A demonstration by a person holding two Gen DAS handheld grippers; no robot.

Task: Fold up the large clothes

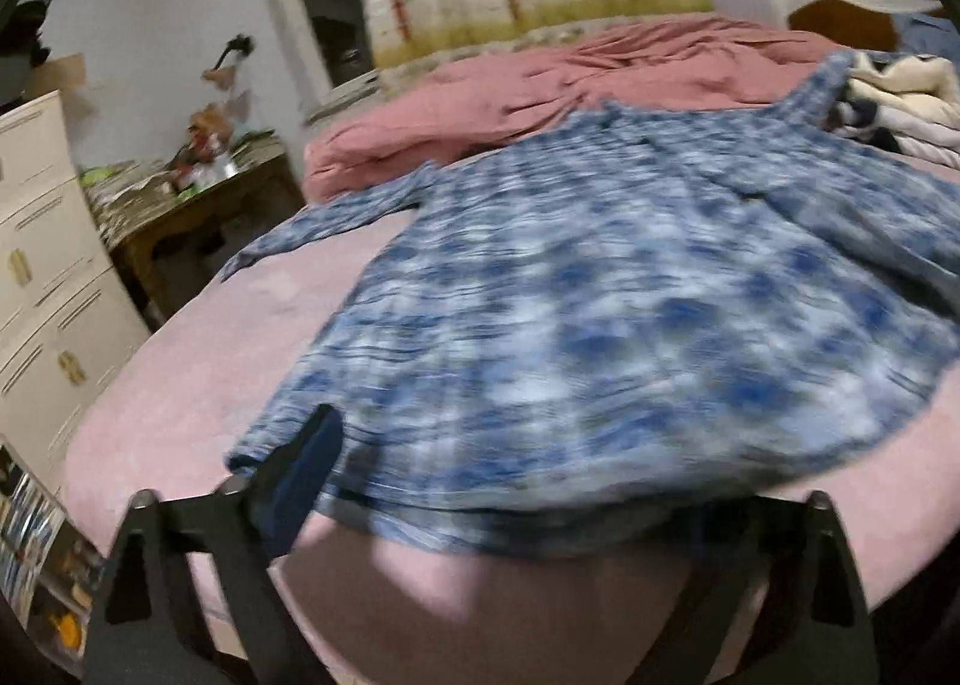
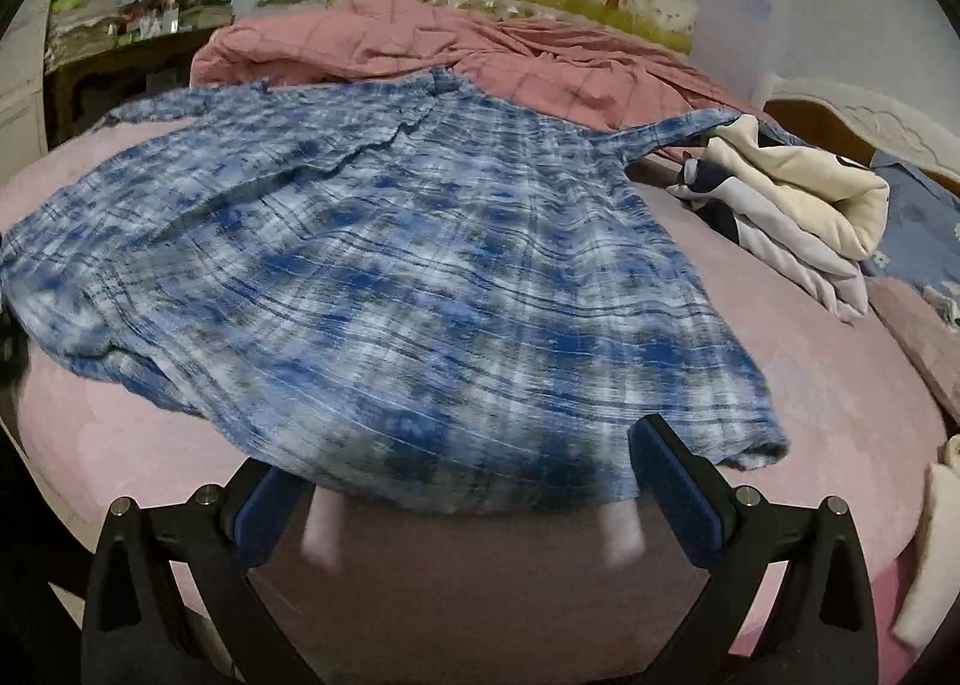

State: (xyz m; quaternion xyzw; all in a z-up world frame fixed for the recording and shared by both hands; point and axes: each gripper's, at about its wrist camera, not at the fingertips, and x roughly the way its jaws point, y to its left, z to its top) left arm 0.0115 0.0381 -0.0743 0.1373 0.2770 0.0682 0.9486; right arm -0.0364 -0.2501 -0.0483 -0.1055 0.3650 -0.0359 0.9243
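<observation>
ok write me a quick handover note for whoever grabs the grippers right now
Left gripper: open, at the near left corner of the shirt's hem; cloth lies between the fingers, no grip visible.
Right gripper: open, straddling the near right part of the hem, not clamped.
Blue plaid shirt: spread on the pink bed sheet, collar toward the rumpled pink duvet, sleeves out to both sides. A pile of other clothes sits at the right.
Done: shirt laid out, slightly rumpled.
Left: grip the hem, fold sleeves and body. No fold made yet.

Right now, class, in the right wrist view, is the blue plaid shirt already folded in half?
No, the blue plaid shirt lies spread open on the pink bed, with both sleeves stretched outward.
</observation>
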